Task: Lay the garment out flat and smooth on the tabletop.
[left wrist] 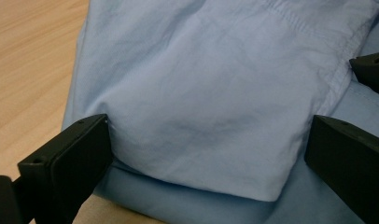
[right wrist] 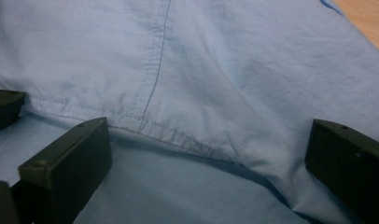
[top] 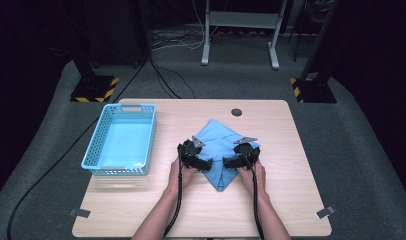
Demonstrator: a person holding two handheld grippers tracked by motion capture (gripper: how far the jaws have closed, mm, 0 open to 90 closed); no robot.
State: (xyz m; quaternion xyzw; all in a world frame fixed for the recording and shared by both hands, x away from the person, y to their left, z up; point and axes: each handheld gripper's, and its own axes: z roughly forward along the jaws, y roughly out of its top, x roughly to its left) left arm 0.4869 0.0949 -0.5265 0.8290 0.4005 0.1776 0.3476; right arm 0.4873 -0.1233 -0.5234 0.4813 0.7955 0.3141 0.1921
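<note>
- High view: a light blue garment [top: 222,145] lay partly folded near the middle of the worktop [top: 271,200], its near end narrowed to a point. The left claw [top: 195,155] and the right claw [top: 241,156] rested on it from either side, close together. A blue basket [top: 102,135] stood well apart to the left, holding nothing I could see. By my judgement the folding was under way but not finished, and the move into the basket was not yet begun.
- Left gripper view: the left claw stood wide, its jaws either side of a folded flap of the garment [left wrist: 211,107] without pinching it. A jaw tip of the other claw showed at the right edge.
- Right gripper view: the right claw also gaped wide over a hemmed, stitched edge of the garment [right wrist: 201,93], gripping nothing.
</note>
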